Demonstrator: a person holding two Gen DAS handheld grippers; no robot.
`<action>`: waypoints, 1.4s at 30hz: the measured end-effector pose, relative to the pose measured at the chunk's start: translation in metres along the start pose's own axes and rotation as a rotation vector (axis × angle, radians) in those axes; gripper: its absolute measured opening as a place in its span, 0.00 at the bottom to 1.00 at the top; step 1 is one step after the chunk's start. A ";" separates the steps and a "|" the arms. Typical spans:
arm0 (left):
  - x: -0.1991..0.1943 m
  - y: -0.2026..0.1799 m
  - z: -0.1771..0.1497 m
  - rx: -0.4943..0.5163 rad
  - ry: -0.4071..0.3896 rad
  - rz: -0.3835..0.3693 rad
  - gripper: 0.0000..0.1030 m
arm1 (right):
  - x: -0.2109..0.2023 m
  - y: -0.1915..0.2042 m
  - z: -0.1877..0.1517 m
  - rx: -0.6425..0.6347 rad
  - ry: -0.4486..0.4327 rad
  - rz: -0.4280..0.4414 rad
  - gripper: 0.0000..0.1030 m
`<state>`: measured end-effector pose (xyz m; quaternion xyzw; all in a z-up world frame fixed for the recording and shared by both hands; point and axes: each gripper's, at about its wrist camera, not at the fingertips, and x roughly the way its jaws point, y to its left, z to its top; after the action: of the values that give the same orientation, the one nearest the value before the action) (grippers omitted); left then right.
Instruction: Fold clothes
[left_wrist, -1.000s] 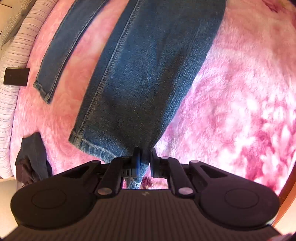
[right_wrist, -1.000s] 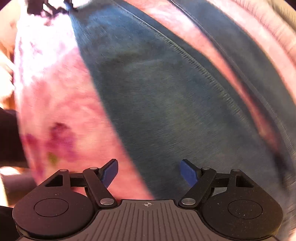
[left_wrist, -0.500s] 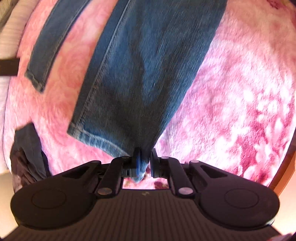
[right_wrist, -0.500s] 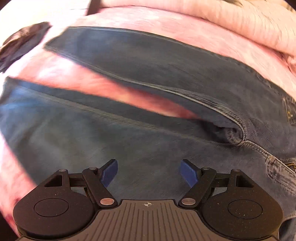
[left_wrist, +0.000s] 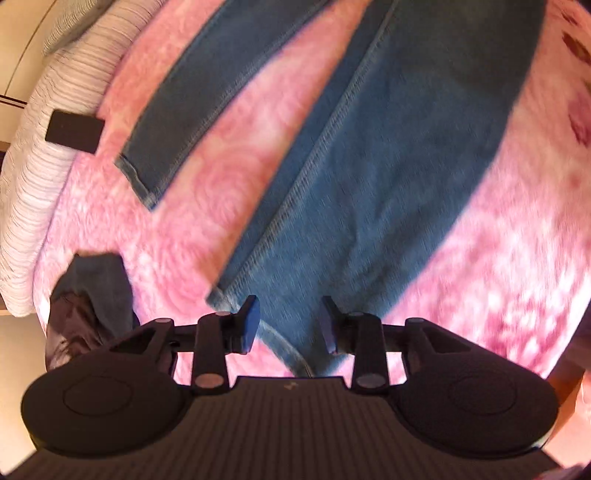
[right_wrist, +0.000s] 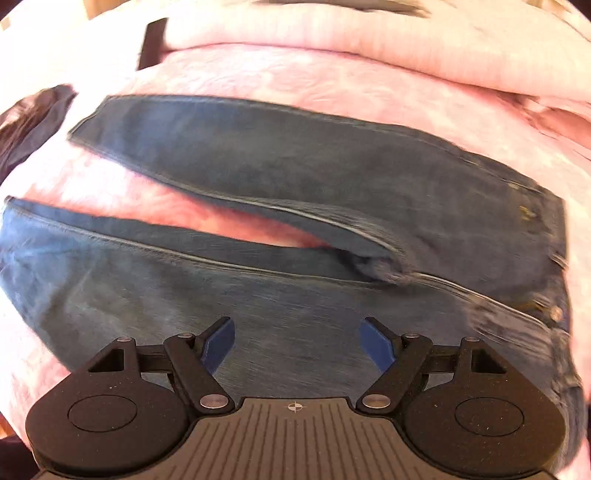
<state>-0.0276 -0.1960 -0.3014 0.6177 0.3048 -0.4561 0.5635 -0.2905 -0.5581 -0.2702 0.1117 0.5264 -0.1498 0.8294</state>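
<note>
A pair of blue jeans (left_wrist: 388, 155) lies spread flat on a pink fleece blanket (left_wrist: 229, 192), its two legs apart. My left gripper (left_wrist: 289, 325) is open just above the hem of the near leg, holding nothing. In the right wrist view the jeans (right_wrist: 295, 229) run across the frame with the waistband at the right and the crotch seam in the middle. My right gripper (right_wrist: 297, 343) is open and empty, hovering over the thigh of the near leg.
A dark crumpled garment (left_wrist: 88, 299) lies at the blanket's left edge; it also shows in the right wrist view (right_wrist: 26, 125). A pale striped quilt (left_wrist: 33, 177) with a dark tag (left_wrist: 74, 131) borders the blanket. Folded pink bedding (right_wrist: 369, 48) lies beyond the jeans.
My left gripper has opened and let go of the near leg's hem, which now lies on the blanket. My right gripper has swung to view the whole jeans, still open.
</note>
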 end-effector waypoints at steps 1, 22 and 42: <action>0.001 0.003 0.006 0.005 -0.010 0.010 0.33 | -0.004 -0.002 0.000 0.007 -0.001 -0.006 0.76; -0.013 0.107 0.055 -0.342 -0.193 0.013 0.48 | -0.101 0.043 0.017 0.231 0.032 -0.203 0.92; -0.268 -0.100 0.027 -0.992 -0.231 0.003 0.67 | -0.272 -0.013 -0.105 0.260 -0.092 -0.090 0.99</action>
<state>-0.2297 -0.1676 -0.0988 0.2218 0.4195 -0.3213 0.8195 -0.4929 -0.4986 -0.0682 0.1874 0.4684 -0.2588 0.8237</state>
